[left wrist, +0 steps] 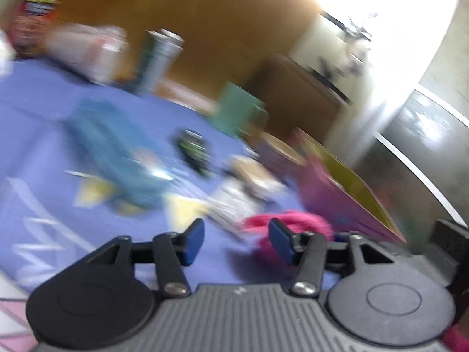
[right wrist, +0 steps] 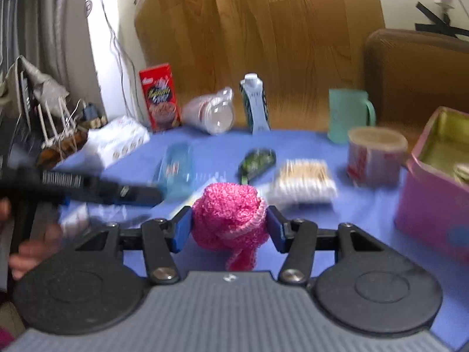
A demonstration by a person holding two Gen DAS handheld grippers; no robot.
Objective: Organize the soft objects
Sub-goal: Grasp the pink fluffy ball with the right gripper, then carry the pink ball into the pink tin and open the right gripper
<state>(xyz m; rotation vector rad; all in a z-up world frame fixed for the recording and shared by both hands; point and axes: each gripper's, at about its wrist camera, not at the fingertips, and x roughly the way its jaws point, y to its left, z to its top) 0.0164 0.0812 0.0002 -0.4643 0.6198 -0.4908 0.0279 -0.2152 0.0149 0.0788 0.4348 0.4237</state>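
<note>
the left gripper (left wrist: 236, 242) is held with its blue-padded jaws apart and nothing between them. the right gripper (right wrist: 228, 228) is closed with both pads against a pink crocheted yarn ball (right wrist: 228, 217).

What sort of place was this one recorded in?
Likely a home room: a blue-covered table against a wood-grain panel, cluttered with a cereal box, a drink carton and a green mug.

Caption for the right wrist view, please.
Right hand-held gripper grips a pink knitted scrubber over the blue tablecloth, pink box nearby.
</note>
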